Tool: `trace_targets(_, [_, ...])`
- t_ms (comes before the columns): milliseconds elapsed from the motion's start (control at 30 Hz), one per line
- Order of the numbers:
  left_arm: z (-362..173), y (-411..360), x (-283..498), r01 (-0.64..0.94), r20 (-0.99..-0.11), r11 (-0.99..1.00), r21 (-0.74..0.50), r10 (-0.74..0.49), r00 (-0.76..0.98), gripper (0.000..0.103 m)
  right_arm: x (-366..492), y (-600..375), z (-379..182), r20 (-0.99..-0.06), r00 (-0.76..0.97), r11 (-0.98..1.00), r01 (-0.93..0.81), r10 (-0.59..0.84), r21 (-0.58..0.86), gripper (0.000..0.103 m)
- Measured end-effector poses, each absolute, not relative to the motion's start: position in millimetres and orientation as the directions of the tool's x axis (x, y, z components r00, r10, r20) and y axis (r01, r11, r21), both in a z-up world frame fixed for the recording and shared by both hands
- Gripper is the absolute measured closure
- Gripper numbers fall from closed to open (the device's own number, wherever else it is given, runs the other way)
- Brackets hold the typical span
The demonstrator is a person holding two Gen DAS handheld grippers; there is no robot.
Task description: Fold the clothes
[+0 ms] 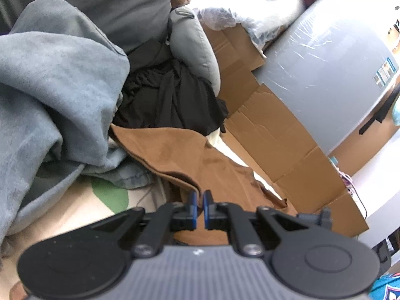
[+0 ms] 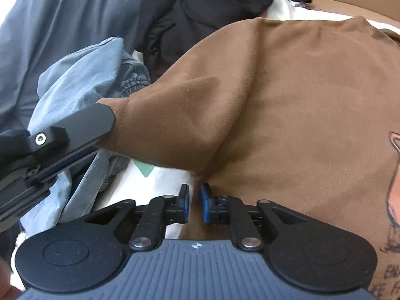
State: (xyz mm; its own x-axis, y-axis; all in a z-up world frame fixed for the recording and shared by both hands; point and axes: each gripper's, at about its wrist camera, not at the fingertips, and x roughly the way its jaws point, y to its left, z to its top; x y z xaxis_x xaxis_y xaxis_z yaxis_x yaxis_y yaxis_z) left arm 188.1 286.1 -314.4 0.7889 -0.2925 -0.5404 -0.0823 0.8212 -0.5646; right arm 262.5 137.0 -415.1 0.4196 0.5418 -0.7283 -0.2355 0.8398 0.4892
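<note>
The brown shirt (image 2: pixel 287 95) is soft, matt cloth with a faint suede-like nap; a printed graphic shows at its 3 o'clock edge. The blue-grey garment (image 1: pixel 55 82) at 9 o'clock is matt, finely ribbed cloth. The black garment (image 1: pixel 170 100) is thin, matt and crumpled. At 2 o'clock, cardboard (image 1: pixel 280 135) is matt brown paper board, and the wrapped grey bundle (image 1: pixel 325 57) wears glossy plastic film. The left hand-held gripper (image 1: pixel 199 208) is matt black plastic with bright metal screws and blue rubbery pads (image 1: pixel 192 207).

Black left gripper (image 1: pixel 199 201), blue pads (image 1: pixel 192 206), silver screws, ribbed grey body, round black discs
</note>
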Motion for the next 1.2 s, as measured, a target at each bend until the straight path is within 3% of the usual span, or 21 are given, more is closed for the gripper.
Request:
trace_targets(133, [-315.1,278.1,187.2,-0.072,-0.542,0.822,-0.565,-0.304,0.784,0.098,252.4,113.0,-407.4,-0.72,0.464,0.851,-0.184,0.517,0.493,0.075])
trace_targets(633, [-319.8,254.3,191.6,-0.019,-0.572,0.857,-0.515,-0.327,0.752,0.098,218.3,43.3,-390.9,-0.752,0.521,0.872,0.03,0.404,0.489,0.074])
trace_targets(933, [-335.4,228.6,198.6,0.019,-0.594,0.859,-0.512,-0.37,0.714,0.098,204.4,24.0,-382.7,-0.765,0.529,0.866,0.105,0.368,0.489,0.065])
trace_targets(1200, [-363.0,206.1,204.0,0.034,-0.651,0.888,-0.458,-0.362,0.667,0.097,203.4,13.1,-380.8,-0.776,0.538,0.869,0.15,0.329,0.472,0.064])
